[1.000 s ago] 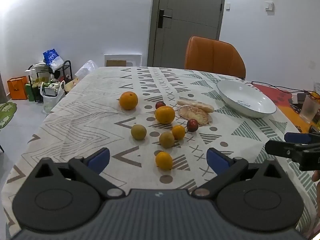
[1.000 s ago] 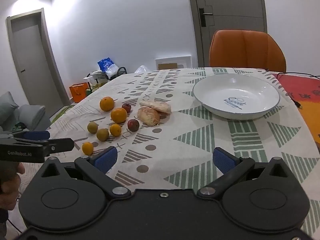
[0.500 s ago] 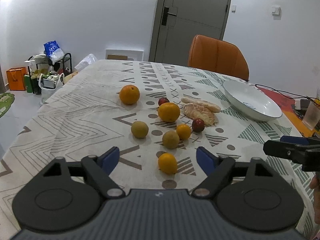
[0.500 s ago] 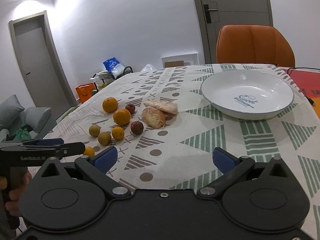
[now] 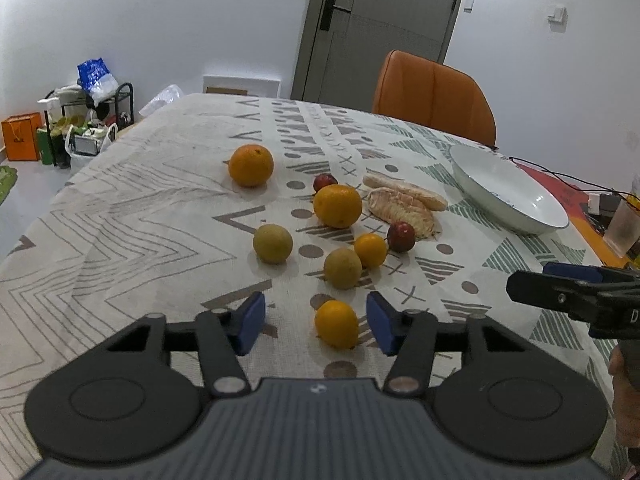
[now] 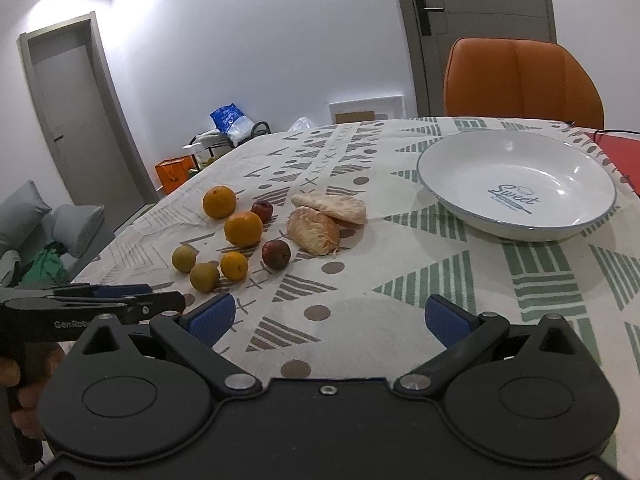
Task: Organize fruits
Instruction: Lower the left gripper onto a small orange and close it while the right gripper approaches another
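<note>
Bowl [image 6: 516, 184]: glossy white glazed ceramic. Tablecloth [image 6: 400, 264]: matt woven cloth. Chair [image 6: 520, 80]: smooth orange leather-like cover. Oranges [image 5: 337, 205]: dimpled skin.

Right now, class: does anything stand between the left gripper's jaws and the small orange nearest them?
Nothing visible does. The left gripper has its jaws closing with the nearest small orange already between them, on bare tablecloth; the pads do not yet press on it. The closest other fruit, a yellow-green one, lies beyond it.

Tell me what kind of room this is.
Most likely a home dining area: a table under a patterned tablecloth, an orange upholstered chair pulled up to it, an interior door behind, and a grey sofa off to one side.
</note>
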